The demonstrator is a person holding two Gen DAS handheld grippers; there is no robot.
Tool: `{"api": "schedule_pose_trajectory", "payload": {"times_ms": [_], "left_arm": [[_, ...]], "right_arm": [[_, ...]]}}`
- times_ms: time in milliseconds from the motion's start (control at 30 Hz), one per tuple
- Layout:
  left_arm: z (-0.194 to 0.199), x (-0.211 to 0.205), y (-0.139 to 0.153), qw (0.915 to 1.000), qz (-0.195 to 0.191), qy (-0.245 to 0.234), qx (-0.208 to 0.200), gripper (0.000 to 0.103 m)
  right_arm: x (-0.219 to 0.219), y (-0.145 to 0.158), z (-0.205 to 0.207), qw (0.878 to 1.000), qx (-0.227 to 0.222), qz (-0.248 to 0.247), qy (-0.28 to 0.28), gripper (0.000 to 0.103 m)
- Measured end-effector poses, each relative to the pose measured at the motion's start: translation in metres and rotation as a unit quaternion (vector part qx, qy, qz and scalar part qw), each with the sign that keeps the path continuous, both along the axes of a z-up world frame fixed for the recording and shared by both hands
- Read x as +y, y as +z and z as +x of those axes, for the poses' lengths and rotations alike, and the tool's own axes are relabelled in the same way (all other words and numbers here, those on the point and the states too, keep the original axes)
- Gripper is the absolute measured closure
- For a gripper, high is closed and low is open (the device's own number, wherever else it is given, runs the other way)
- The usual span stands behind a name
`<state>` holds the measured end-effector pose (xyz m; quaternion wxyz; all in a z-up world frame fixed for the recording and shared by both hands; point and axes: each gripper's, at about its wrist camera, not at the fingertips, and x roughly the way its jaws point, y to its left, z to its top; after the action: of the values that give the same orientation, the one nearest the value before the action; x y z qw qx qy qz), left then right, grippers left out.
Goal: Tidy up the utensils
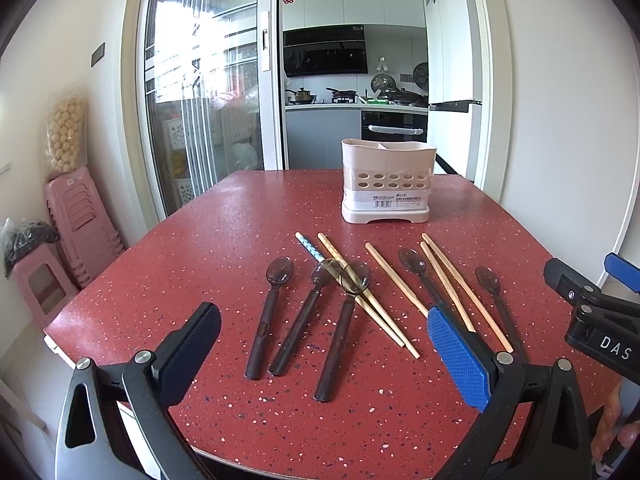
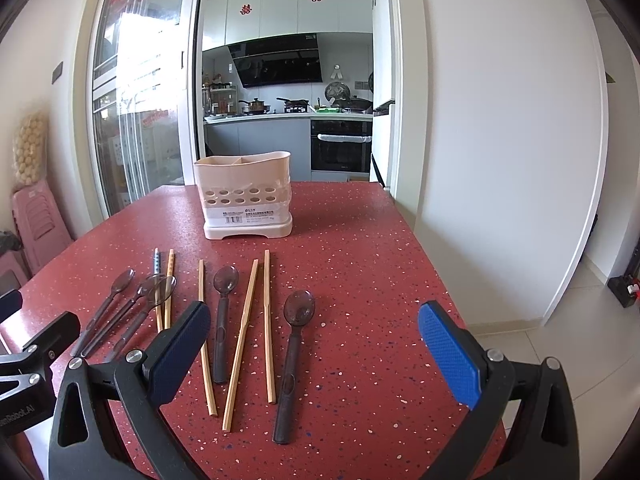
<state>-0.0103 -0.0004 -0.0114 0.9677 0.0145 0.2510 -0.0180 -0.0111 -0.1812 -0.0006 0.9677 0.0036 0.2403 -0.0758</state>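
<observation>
Right now both claws hang spread and empty: under the left gripper (image 1: 324, 344) lie three dark spoons (image 1: 304, 320), under the right gripper (image 2: 314, 344) a spoon (image 2: 294, 360) and chopsticks (image 2: 240, 340). Best pinch one handle squarely at mid-length. Ahead, the beige holder (image 2: 246, 196) waits on the red table (image 2: 360, 248), kitchen beyond.

I'm at a red speckled table (image 1: 224, 240) in a room with white walls (image 2: 500, 140). Ahead of me, a sliding glass door (image 1: 200, 92) lets in bright daylight, and it stands open onto a kitchen with white upper cabinets (image 1: 344, 0), a black range hood (image 1: 325, 52), pans on the stove (image 1: 320, 97) and a dark oven (image 2: 341, 146). Stacked pink stools (image 1: 80, 220) sit by the wall on my left. The floor (image 2: 560, 328) to my right is pale tile.
</observation>
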Motion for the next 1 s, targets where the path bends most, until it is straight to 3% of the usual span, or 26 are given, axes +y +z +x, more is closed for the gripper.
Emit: {"api": "schedule_pose_trajectory", "payload": {"times_ms": [1000], "left_arm": [[0.0017, 0.0047, -0.002, 1.0, -0.005, 0.005, 0.003, 0.0]], "right_arm": [[0.002, -0.0051, -0.0025, 1.0, 0.003, 0.004, -0.003, 0.0]]}}
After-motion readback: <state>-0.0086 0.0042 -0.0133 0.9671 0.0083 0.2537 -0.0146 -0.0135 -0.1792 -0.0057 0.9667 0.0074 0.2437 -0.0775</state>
